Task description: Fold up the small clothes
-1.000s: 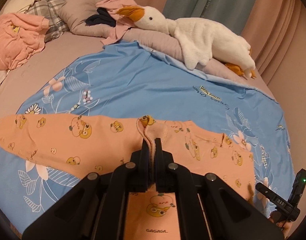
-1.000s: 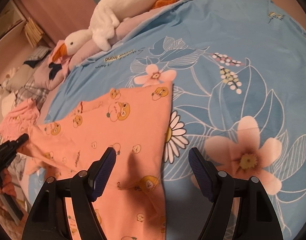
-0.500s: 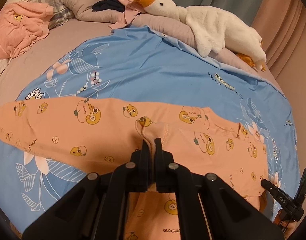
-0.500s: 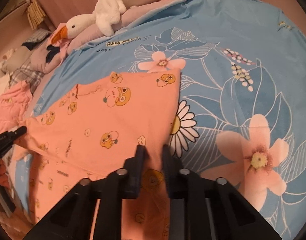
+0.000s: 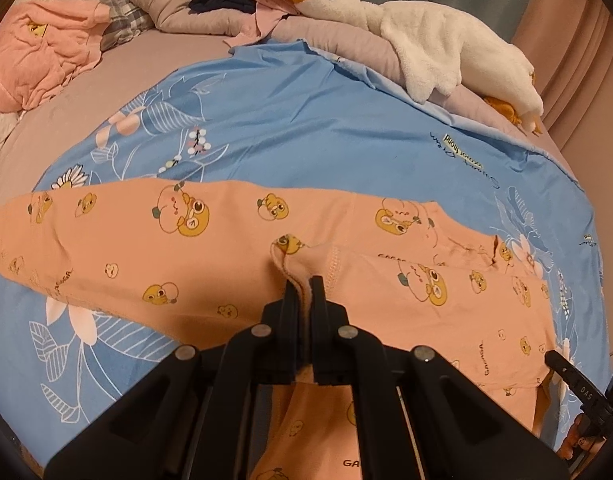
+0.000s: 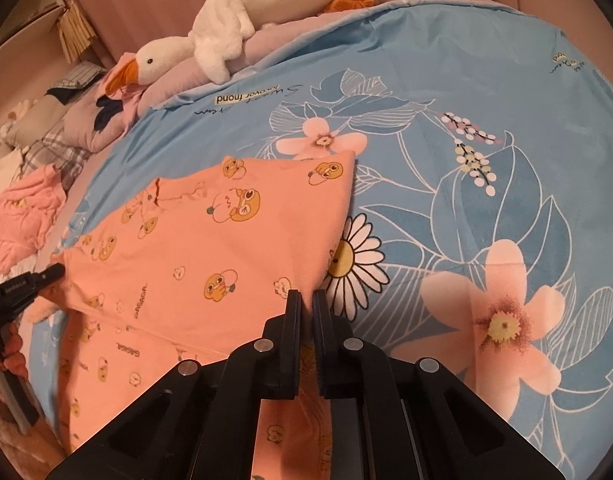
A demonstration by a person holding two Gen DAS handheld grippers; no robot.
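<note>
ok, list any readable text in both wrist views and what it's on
"GAGAGA": repeated print on the orange pajama top that both claws pinch.
"forever friend": yellow tag print on the blue floral sheet, upside down in the right wrist view.
Cursive script beside it on the sheet: not legible for certain.
"DAS": on the black tip of the right claw, seen from the left wrist.
Print on the other claw's tip, seen from the right wrist: too blurred to read.
</note>
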